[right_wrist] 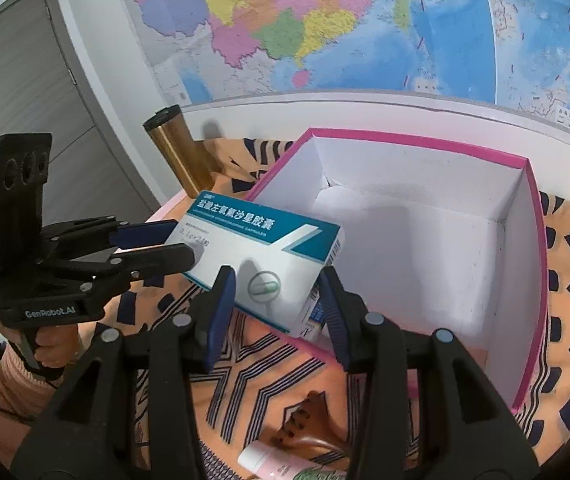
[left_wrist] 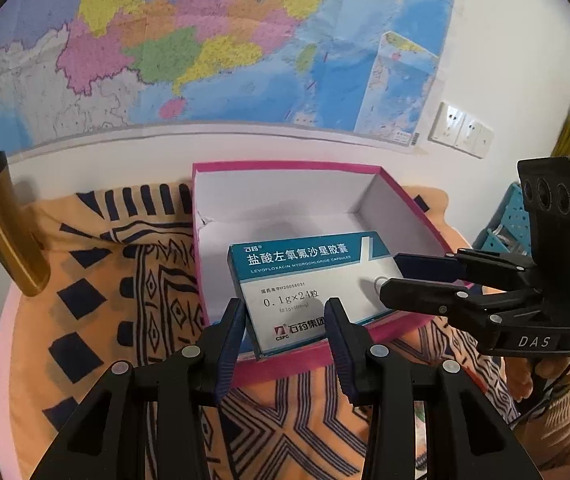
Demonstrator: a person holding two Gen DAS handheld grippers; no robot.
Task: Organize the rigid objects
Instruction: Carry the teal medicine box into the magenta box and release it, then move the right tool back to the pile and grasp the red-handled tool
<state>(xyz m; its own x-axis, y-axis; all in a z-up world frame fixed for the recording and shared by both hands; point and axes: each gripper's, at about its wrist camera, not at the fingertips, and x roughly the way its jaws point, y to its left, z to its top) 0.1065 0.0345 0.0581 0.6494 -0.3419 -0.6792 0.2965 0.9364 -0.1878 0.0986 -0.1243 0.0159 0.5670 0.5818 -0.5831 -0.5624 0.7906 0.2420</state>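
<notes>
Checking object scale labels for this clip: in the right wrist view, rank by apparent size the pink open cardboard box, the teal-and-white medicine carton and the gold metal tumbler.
1. Pink open cardboard box, clearly largest.
2. Teal-and-white medicine carton, though it is held nearer the camera, which enlarges it.
3. Gold metal tumbler, smallest in view; it stands farther back, so its true size against the carton is unsure.

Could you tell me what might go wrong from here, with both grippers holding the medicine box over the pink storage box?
1. Both the left gripper and the right gripper pinch the medicine box at opposite ends; uneven motion could twist or crush the thin carton.
2. The carton hangs above the near wall of the pink box; lowering early could catch that rim.
3. The gold tumbler stands close by on the cloth and might be knocked.
</notes>
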